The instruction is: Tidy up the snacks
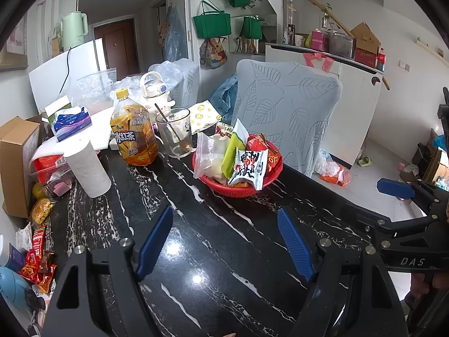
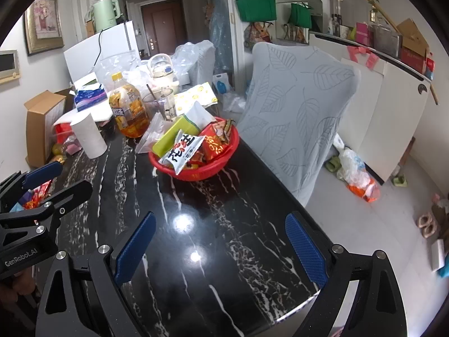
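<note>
A red basket (image 1: pixel 244 191) (image 2: pixel 196 176) stands mid-table, heaped with snack packets. On top lie a white peanut packet (image 1: pixel 248 168) (image 2: pixel 182 151), a green packet (image 1: pixel 230 153) (image 2: pixel 174 138) and a clear bag (image 1: pixel 206 154). Loose red snack packets (image 1: pixel 36 261) and a yellow one (image 1: pixel 42 210) lie by the table's left edge. My left gripper (image 1: pixel 224 210) hovers open over bare tabletop, short of the basket. My right gripper (image 2: pixel 221 219) is open too, over the black marble table (image 2: pixel 213 266), with nothing between its pads. Each wrist view shows the other gripper at its side edge.
Behind the basket stand an iced-tea bottle (image 1: pixel 134 137), a glass with a spoon (image 1: pixel 175 133) and a paper roll (image 1: pixel 87 168). A cardboard box (image 1: pixel 16 163) sits at far left. A leaf-patterned chair (image 1: pixel 286 118) stands against the table's right edge.
</note>
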`<action>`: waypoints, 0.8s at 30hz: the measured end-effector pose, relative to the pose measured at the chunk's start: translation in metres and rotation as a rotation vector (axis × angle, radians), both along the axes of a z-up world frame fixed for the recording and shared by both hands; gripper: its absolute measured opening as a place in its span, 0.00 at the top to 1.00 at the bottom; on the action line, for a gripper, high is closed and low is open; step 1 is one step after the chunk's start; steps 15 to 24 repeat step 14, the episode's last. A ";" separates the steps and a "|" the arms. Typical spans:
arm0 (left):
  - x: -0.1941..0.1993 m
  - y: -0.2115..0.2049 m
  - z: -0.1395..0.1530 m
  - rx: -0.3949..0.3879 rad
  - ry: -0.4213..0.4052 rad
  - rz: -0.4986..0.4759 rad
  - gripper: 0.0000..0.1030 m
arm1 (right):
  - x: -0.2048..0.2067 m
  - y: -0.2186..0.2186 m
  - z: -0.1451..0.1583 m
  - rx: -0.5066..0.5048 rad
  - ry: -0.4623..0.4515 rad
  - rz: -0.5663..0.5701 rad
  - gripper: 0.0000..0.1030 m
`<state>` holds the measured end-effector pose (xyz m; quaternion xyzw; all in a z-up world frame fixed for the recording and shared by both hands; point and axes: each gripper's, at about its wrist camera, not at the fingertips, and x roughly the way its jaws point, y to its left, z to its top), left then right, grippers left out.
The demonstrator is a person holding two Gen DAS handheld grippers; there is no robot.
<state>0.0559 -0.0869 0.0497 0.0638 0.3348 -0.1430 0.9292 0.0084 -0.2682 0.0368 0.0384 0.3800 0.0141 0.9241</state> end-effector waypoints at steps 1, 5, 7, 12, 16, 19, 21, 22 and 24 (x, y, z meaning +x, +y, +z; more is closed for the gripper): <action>0.000 0.000 0.000 0.001 0.000 0.000 0.26 | 0.000 0.000 0.000 0.000 0.001 0.000 0.08; 0.000 0.000 -0.001 0.000 0.004 -0.004 0.26 | 0.000 0.001 -0.001 -0.003 0.003 -0.001 0.08; 0.000 0.000 -0.002 -0.001 0.008 -0.006 0.26 | 0.001 0.001 -0.002 -0.002 0.005 -0.003 0.08; 0.002 -0.001 -0.005 0.002 0.017 -0.006 0.26 | 0.001 0.000 -0.004 -0.002 0.012 -0.006 0.08; 0.003 0.000 -0.007 0.003 0.025 -0.007 0.26 | 0.002 0.000 -0.005 -0.002 0.015 -0.006 0.08; 0.003 0.000 -0.007 0.003 0.025 -0.007 0.26 | 0.002 0.000 -0.005 -0.002 0.015 -0.006 0.08; 0.003 0.000 -0.007 0.003 0.025 -0.007 0.26 | 0.002 0.000 -0.005 -0.002 0.015 -0.006 0.08; 0.003 0.000 -0.007 0.003 0.025 -0.007 0.26 | 0.002 0.000 -0.005 -0.002 0.015 -0.006 0.08; 0.003 0.000 -0.007 0.003 0.025 -0.007 0.26 | 0.002 0.000 -0.005 -0.002 0.015 -0.006 0.08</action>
